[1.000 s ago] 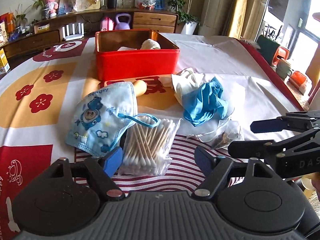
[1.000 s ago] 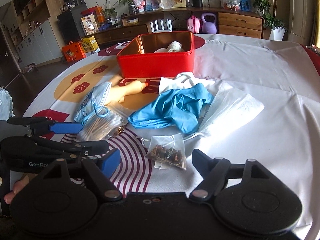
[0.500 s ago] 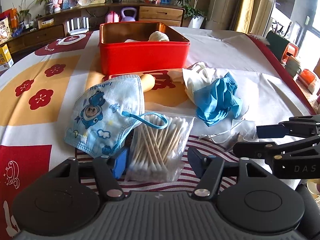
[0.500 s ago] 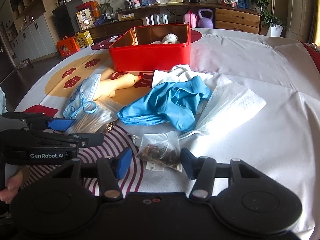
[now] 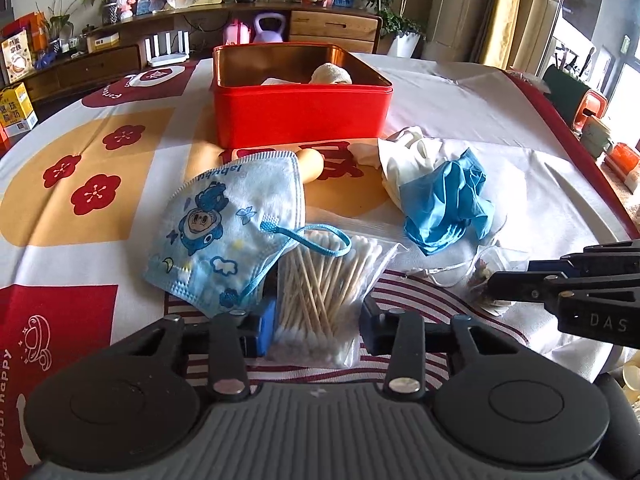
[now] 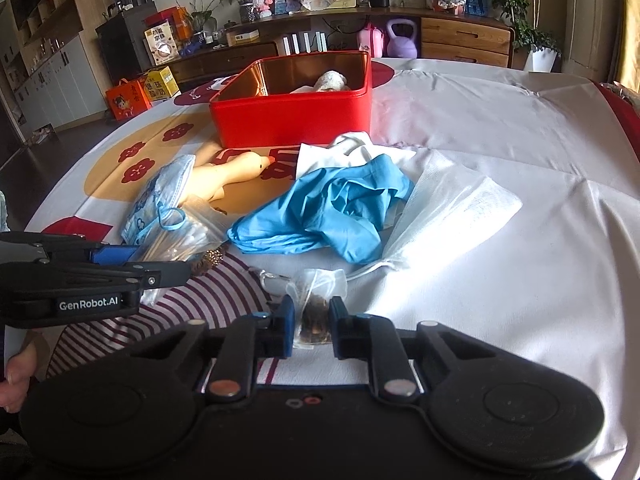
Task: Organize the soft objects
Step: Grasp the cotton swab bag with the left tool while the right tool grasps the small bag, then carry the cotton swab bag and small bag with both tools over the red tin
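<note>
Closing on two bags at once, one per hand. Left gripper [image 5: 316, 330]: jaws closing, swab bag [image 5: 332, 292] between them, near end already inside the gap; pads look at or just touching the plastic, firm squeeze cannot be told. Bag's long axis runs away from the jaws toward the tin [image 5: 302, 116], swabs fanned roughly along that line. Mask [image 5: 224, 236] lies just left, its ear loop draped over the bag top; a lift may drag it.

Right gripper [image 6: 312, 326]: jaws closing and nearly together, small clear sachet [image 6: 316, 300] of brown bits pinched between the pads, its far end sticking out ahead. Blue gloves [image 6: 332, 212] and a white mesh bag [image 6: 448, 208] sit beyond, apart from the sachet.

Tin stands straight ahead of both hands, open, with a pale bundle inside; left hand looks slightly nearer to it.

Writing: "labubu" on the mask edge; "happy" on the cloth [image 5: 60, 332]; "DAS" on the right tool as seen from the left; "GenRobot.AI" on the left tool as seen from the right.
</note>
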`<state>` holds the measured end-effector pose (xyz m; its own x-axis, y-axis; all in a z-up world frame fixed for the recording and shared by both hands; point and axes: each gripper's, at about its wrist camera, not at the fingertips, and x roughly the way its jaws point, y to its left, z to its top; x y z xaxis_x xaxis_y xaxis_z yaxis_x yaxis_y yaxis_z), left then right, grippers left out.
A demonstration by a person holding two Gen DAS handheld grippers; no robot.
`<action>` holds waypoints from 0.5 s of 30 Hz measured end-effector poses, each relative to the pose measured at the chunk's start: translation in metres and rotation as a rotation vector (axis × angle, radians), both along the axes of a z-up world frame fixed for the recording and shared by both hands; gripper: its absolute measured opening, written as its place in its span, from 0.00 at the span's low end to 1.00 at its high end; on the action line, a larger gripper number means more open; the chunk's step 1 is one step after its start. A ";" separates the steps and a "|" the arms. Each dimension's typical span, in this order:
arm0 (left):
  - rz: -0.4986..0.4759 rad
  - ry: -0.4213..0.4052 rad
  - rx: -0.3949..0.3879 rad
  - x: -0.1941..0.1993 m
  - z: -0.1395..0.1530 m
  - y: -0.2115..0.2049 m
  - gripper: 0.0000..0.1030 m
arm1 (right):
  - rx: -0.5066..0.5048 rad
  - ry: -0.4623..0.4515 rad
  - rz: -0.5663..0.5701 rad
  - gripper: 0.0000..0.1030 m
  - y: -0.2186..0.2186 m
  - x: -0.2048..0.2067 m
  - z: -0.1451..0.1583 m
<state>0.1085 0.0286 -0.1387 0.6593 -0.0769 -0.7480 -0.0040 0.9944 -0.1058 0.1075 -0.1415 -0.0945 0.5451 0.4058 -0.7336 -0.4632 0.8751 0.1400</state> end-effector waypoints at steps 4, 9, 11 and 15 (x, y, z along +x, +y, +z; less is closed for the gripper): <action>0.003 0.000 -0.007 -0.006 0.004 0.000 0.37 | 0.012 -0.013 -0.011 0.13 -0.003 -0.005 0.007; -0.006 -0.002 -0.014 -0.014 0.011 -0.004 0.36 | 0.037 -0.031 -0.016 0.09 -0.007 -0.013 0.017; -0.012 -0.011 -0.023 -0.017 0.015 -0.005 0.36 | 0.049 -0.043 -0.018 0.09 -0.008 -0.015 0.021; -0.025 -0.035 -0.038 -0.022 0.027 -0.009 0.36 | 0.078 -0.064 -0.017 0.09 -0.010 -0.020 0.032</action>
